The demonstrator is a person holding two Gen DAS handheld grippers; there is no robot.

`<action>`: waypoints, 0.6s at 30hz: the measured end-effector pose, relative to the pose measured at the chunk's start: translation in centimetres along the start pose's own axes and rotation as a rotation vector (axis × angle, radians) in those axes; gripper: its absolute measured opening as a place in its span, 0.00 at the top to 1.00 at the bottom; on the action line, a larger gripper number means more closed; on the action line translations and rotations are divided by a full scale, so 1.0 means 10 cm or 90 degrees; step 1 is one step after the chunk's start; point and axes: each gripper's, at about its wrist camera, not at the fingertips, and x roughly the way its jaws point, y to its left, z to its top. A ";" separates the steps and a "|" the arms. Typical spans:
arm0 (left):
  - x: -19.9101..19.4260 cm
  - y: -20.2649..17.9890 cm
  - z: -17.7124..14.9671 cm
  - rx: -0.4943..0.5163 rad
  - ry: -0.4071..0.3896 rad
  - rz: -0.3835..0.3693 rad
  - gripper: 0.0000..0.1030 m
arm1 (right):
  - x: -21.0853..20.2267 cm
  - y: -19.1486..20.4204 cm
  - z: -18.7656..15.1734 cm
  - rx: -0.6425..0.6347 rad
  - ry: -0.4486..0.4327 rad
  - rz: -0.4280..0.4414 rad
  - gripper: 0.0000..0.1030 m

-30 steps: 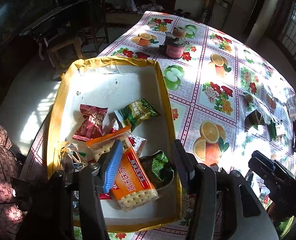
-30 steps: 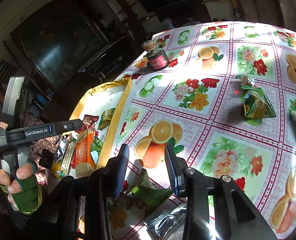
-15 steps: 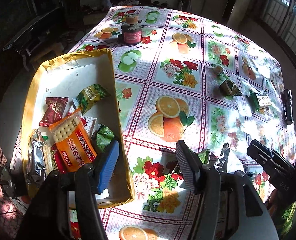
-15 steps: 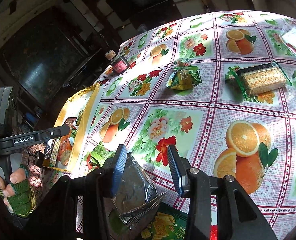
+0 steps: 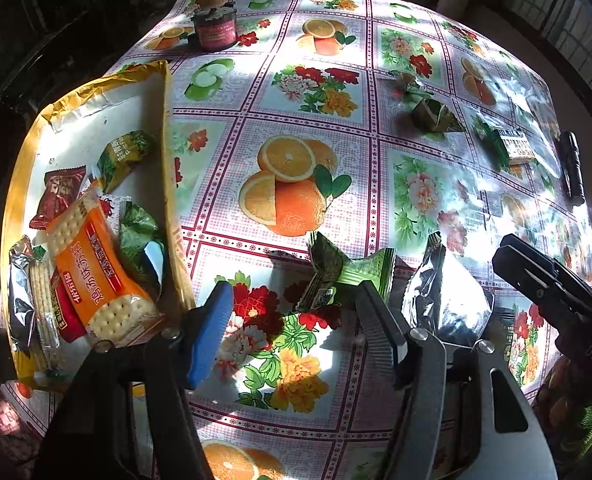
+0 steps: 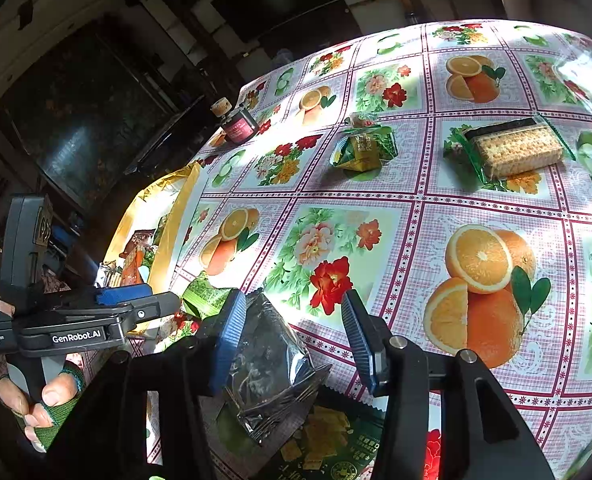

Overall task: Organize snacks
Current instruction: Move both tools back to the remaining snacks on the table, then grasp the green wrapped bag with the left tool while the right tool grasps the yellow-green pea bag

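Note:
The yellow-rimmed tray (image 5: 168,152) at the left holds several snack packets, with an orange cracker pack (image 5: 96,272) on top. My left gripper (image 5: 296,332) hangs over the flowered tablecloth just right of the tray. Its jaws are opening, with nothing between them, and a green packet (image 5: 348,276) lies just beyond the fingertips. A silver foil packet (image 6: 268,356) lies between the fingers of my right gripper (image 6: 294,338), resting on a flat green packet (image 6: 324,440). Those jaws are opening too; the right pad stands clear of the foil. The left gripper (image 6: 136,304) shows beside it.
A dark jar (image 5: 214,28) stands at the table's far left. A green pea packet (image 6: 362,148) and a cracker pack (image 6: 512,148) lie farther out on the cloth. A black torch (image 5: 572,172) lies near the right edge. A person's hand (image 6: 40,400) holds the left gripper.
My left gripper moved from above the tray to the right, over the cloth by the green packet, and widened. My right gripper shifted onto the silver packet and spread its jaws.

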 end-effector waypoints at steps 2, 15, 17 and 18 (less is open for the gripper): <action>0.04 -0.03 0.00 0.004 0.004 0.000 0.35 | 0.01 0.00 0.02 -0.001 -0.001 -0.005 0.49; 0.20 -0.10 0.04 0.023 -0.002 -0.022 0.28 | 0.41 0.05 0.52 -0.063 -0.008 -0.111 0.45; 0.24 -0.09 0.06 0.023 0.001 -0.023 0.27 | 0.48 0.01 0.65 -0.067 -0.007 -0.130 0.45; 0.26 -0.08 0.07 0.023 0.002 -0.025 0.27 | 0.52 -0.01 0.71 -0.069 -0.008 -0.137 0.45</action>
